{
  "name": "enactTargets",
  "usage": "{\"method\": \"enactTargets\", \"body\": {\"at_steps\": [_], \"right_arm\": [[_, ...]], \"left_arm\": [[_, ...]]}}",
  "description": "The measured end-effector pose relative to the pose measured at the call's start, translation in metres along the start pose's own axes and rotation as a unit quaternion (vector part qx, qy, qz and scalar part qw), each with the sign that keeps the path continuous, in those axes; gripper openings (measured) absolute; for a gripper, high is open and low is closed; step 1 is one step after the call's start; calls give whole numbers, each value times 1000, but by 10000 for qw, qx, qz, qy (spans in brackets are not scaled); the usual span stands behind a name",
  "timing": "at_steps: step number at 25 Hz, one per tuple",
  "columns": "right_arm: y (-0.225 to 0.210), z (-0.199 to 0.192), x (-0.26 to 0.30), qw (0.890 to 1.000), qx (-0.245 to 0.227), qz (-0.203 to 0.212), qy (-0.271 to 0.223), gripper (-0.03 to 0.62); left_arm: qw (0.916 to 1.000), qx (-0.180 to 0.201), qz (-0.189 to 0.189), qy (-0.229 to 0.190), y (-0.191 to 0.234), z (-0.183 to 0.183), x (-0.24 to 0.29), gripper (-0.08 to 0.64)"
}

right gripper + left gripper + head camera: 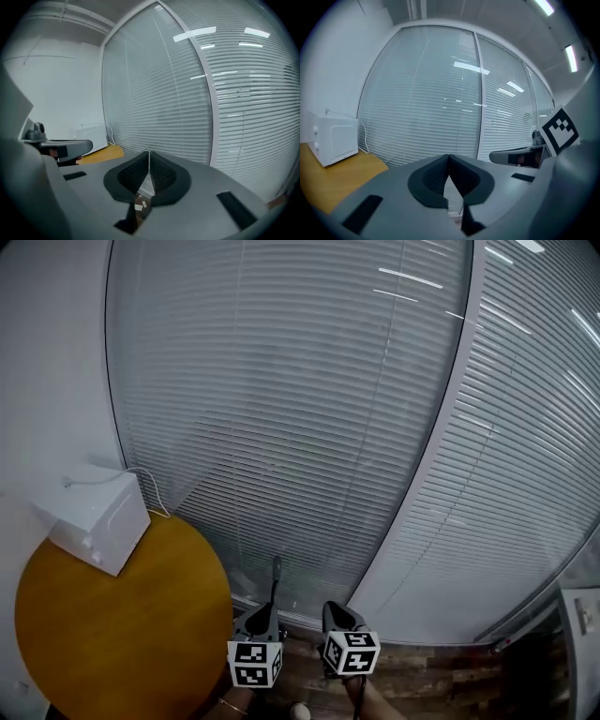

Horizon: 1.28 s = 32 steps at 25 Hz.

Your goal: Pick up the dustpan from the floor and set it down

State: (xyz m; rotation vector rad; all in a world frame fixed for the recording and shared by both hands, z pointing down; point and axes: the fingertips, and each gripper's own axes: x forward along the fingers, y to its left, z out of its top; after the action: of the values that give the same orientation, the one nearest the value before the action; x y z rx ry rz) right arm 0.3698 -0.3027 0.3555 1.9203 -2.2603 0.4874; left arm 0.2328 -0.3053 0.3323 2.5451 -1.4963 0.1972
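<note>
Head view shows no dustpan, nor does either gripper view, so can't place it; prob. on floor below frame. Left gripper (449, 158) & right gripper (149, 154): jaws pressed together, nothing btwn them, both aimed at the far blinds (300, 409). Round table (122, 634) w/ white microwave (98, 517) sits left. Risk: w/ pan unseen, reaching down blind could clip table edge or knock pan away.

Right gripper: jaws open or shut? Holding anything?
Shut, empty. In the right gripper view the right gripper has its two dark pads meeting at the tips with nothing between them; only the blinds show beyond.
</note>
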Motion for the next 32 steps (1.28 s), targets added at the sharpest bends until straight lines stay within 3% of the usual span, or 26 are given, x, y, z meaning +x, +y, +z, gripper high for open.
{"method": "enactTargets", "body": {"at_steps": [10, 18, 23, 32], "right_arm": [[5, 37, -47, 9986, -60, -403, -337, 37], [-6, 22, -64, 9967, 56, -789, -199, 37], [-8, 27, -67, 9939, -213, -1029, -322, 32], [-5, 30, -57, 9943, -314, -972, -320, 32]], "left_arm": [[9997, -58, 100, -229, 35, 39, -43, 17], [9998, 150, 68, -86, 45, 33, -57, 17], [9998, 161, 119, -47, 46, 28, -57, 17], [9996, 142, 227, -132, 53, 36, -51, 17]]}}
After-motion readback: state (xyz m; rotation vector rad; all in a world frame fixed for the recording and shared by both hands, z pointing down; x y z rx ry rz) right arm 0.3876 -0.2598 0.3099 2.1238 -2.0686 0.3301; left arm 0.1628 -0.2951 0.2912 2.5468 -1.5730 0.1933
